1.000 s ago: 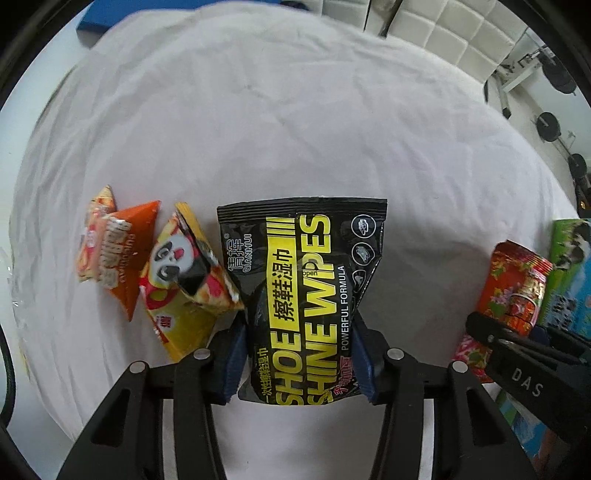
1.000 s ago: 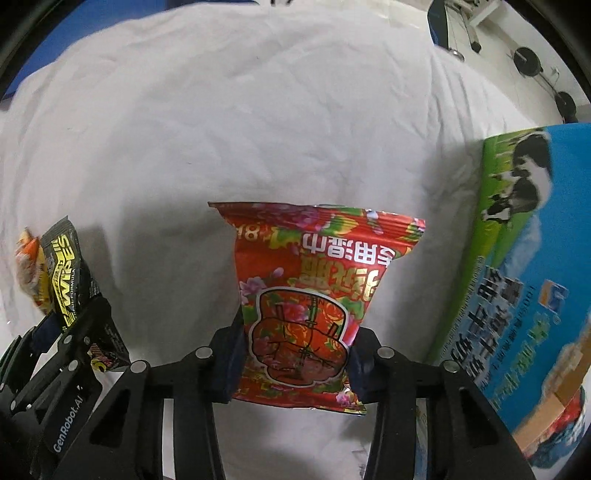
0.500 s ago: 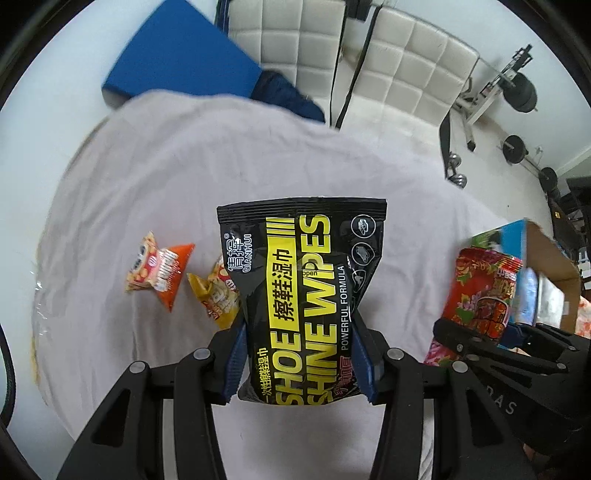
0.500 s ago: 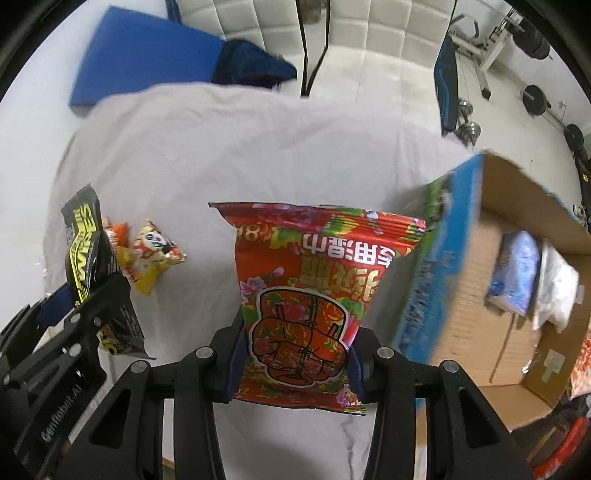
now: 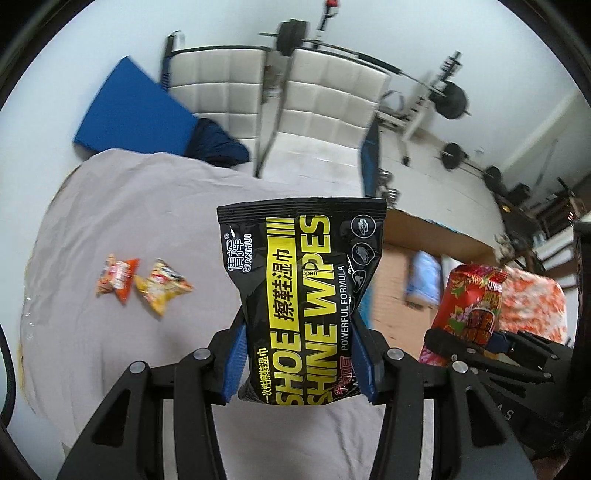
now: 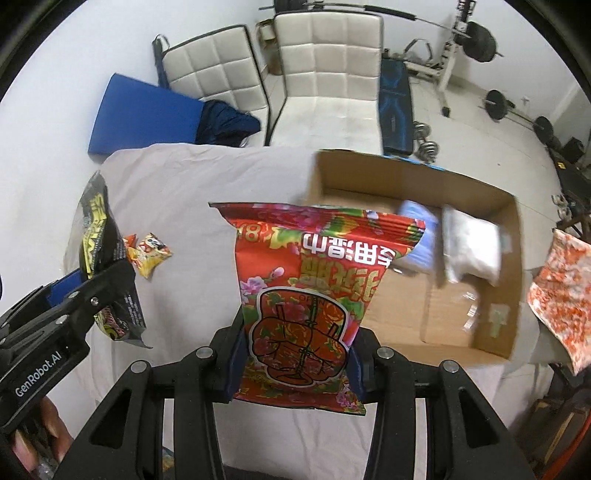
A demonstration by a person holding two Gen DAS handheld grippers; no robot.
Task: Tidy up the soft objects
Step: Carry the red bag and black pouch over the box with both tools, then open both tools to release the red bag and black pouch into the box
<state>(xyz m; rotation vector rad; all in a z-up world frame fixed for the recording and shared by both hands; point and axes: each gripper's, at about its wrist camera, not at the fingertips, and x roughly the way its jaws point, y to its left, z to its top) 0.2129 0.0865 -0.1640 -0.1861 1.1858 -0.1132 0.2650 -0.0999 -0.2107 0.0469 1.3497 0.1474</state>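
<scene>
My left gripper point(image 5: 301, 363) is shut on a black and yellow shoe wipes pack point(image 5: 303, 291), held high above the table; the pack also shows in the right wrist view point(image 6: 101, 258). My right gripper point(image 6: 295, 363) is shut on a red flowered wet wipes pack point(image 6: 314, 291), which also shows in the left wrist view point(image 5: 472, 306). Both packs hang in the air left of an open cardboard box point(image 6: 413, 306) that holds a blue pack point(image 6: 421, 236) and a white pack point(image 6: 469, 247). Two small snack packets point(image 5: 142, 282) lie on the grey cloth.
The table is covered with a grey cloth point(image 5: 129, 206). Two white chairs point(image 6: 325, 74) and a blue mat point(image 6: 140, 114) stand beyond it. Gym weights point(image 6: 480, 33) lie at the far right. An orange patterned cloth point(image 6: 561, 288) lies right of the box.
Both grippers have risen well above the table with their packs. The snack packets look smaller and the box's open inside has come into view.
</scene>
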